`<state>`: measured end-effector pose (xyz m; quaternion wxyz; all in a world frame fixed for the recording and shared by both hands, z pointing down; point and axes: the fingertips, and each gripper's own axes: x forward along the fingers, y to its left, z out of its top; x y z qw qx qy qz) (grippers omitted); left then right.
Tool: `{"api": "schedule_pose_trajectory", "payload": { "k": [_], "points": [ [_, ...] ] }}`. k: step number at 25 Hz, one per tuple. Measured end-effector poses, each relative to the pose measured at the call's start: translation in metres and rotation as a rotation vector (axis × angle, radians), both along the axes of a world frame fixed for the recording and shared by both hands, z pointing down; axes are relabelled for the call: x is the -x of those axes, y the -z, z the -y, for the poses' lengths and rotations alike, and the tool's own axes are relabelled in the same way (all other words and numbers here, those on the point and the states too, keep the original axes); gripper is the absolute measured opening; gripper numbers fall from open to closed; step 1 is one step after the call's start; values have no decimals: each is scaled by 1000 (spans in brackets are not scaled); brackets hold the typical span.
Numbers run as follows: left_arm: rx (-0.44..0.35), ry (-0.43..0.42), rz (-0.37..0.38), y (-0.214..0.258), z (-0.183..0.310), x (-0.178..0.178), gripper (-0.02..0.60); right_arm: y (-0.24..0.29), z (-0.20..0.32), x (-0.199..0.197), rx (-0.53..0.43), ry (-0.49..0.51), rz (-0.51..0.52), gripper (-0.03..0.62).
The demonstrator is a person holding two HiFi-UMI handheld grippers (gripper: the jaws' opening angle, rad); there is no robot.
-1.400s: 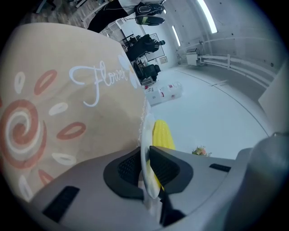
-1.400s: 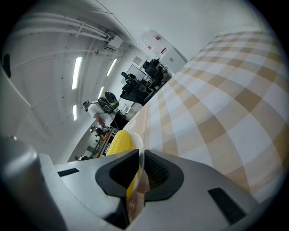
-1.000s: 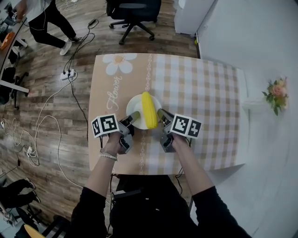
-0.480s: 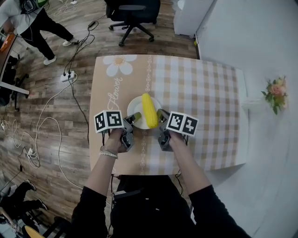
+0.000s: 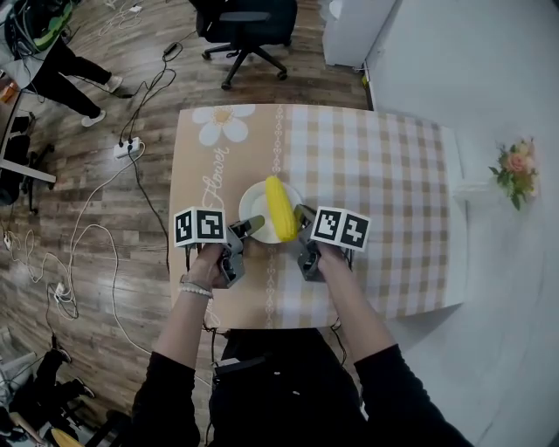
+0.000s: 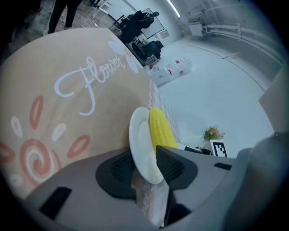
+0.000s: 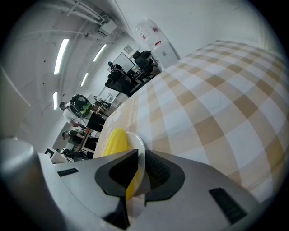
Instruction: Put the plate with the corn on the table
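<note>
Two grippers at one plate [image 5: 251, 201] of corn [image 5: 278, 208]

Your left gripper [image 6: 145, 164] has the plate's near left rim between its jaws. Those jaws are opening, and the pads stand clear of the white edge. Your right gripper [image 7: 141, 170] is clamped on the near right rim, with its pads pressed against it. The yellow cob lies lengthwise across the plate, between the two grippers. The plate sits low over the near middle of the table [image 5: 384, 175], on the seam between the plain tan cloth and the checked part. Whether its base touches the cloth cannot be told. A white flower print [image 5: 224, 121] marks the far left corner. A small bouquet [image 5: 517, 170] stands off the table's right edge. A black office chair [image 5: 244, 22] is beyond the far side. A power strip [image 5: 128, 140] and loose cables [image 5: 79, 244] lie on the wooden floor to your left.
</note>
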<state>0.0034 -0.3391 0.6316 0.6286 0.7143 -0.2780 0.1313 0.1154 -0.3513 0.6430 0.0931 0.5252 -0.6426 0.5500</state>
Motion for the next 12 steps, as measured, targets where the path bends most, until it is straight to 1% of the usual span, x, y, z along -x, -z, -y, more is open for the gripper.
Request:
{"api": "schedule_pose_trajectory", "payload": {
  "k": [4,7,12],
  "points": [
    [-16,-24,30,0,-6,7,133,0,-1,1,1,14,-3,75],
    [-26,-25,32,0,-10,11,133,0,0,1,-1,24,-10,75],
    [-17,-23,41,-2,-18,23,133,0,0,2,-17,94,-79,76]
  ]
}}
